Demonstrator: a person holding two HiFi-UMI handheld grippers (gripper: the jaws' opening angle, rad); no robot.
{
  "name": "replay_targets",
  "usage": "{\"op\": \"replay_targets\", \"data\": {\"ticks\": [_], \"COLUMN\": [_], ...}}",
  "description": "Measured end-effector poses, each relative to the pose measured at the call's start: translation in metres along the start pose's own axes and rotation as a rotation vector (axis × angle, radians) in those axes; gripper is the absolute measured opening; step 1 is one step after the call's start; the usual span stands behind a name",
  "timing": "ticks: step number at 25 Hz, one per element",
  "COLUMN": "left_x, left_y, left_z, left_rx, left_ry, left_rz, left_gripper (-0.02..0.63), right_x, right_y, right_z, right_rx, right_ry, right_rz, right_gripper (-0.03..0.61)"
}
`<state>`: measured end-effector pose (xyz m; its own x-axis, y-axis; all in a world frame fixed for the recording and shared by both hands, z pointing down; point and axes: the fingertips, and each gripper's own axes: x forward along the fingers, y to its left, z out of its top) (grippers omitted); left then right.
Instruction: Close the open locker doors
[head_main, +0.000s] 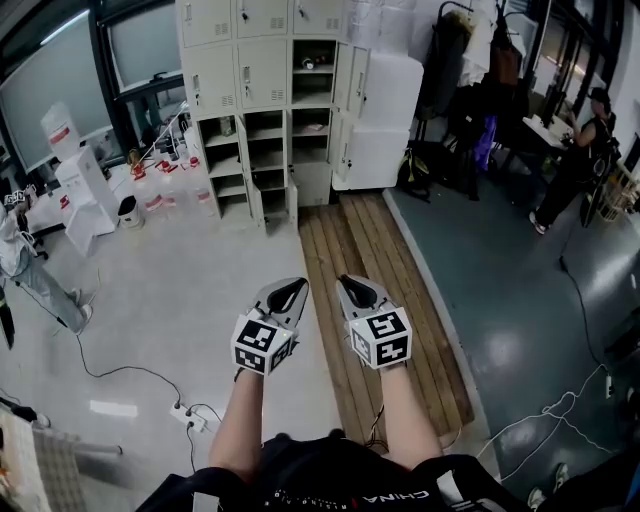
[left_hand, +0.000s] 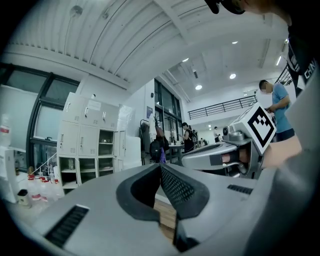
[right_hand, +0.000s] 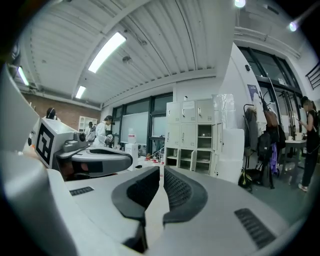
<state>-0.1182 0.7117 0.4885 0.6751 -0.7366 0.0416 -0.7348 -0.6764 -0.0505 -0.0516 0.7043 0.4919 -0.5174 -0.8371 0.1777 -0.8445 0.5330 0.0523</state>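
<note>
Pale flooring (head_main: 180, 290) and a strip of wooden planking (head_main: 385, 300) are seen beneath the two tongs, which are held out side by side, well short of the locker bank (head_main: 262, 75). The left gripper (head_main: 298, 284) is shown with its jaws brought together at the tips and nothing between them. The right gripper (head_main: 343, 279) is closed to a thin slit, likewise empty, and neither is touching anything. Open floor is seen ahead of both, with the planking running up to the foot of the lockers. Several compartments in the middle and lower rows are shown open, shelves exposed and doors (head_main: 343, 140) swung aside, while the top row is shut. White cabinets (head_main: 385, 115) are set against the right side of the lockers. A power strip (head_main: 190, 418) and its cable are laid on the floor at the left. A person in white (head_main: 30, 270) is seen at the left edge, another person (head_main: 575, 165) at far right.
</note>
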Motion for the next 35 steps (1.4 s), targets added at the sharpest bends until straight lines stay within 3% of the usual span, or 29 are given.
{"op": "replay_targets", "data": {"ticks": [5,19,25,35], "left_x": [0.001,0.003,0.013,0.054], "left_y": [-0.005,-0.008,-0.005,-0.015], "left_z": [0.000,-0.004,-0.012,-0.019], "left_rx": [0.013,0.027,0.027,0.012], "left_ry": [0.006,0.028,0.073,0.097], "left_rz": [-0.008,0.014,0.102,0.177], "left_gripper": [0.020,0.020,0.020,0.020], "right_x": [-0.001,-0.006,-0.012,-0.023], "right_y": [0.001,-0.006,-0.022,-0.082], "right_z": [-0.001,-0.005,-0.014,-0.029], "right_rx": [-0.035,-0.010,-0.002,0.012], "right_ry": [0.015,0.013,0.017,0.023], "right_rz": [0.007,0.014,0.013,0.008], "right_gripper": [0.051,0.051,0.051,0.051]}}
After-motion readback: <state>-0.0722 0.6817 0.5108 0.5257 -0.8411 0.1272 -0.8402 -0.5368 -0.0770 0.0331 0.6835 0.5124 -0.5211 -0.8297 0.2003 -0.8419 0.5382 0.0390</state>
